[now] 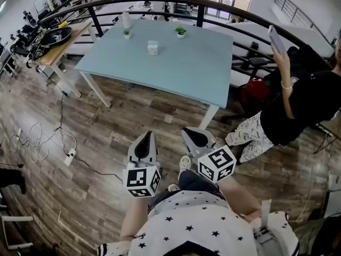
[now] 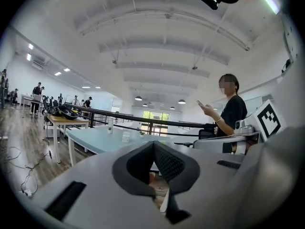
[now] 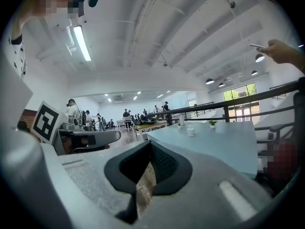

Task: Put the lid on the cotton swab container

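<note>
The cotton swab container (image 1: 153, 47) stands small and white toward the far side of the tabletop (image 1: 186, 73). Its lid is too small to make out. It lies well ahead of both claws, across a stretch of wooden floor (image 1: 133, 113). The left claw (image 1: 148, 136) lines up with it more nearly than the right claw (image 1: 186, 132). Both are closed tight, holding nothing.

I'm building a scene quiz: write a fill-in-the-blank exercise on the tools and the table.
1. The left tool and the right tool both have their jaws ____, with nothing between them.
2. The small white container stands on the light ____ table.
3. Also on that table stand ____ potted plants.
4. The bystander in black holds up a ____.
Missing words: shut; blue; two; phone.
</note>
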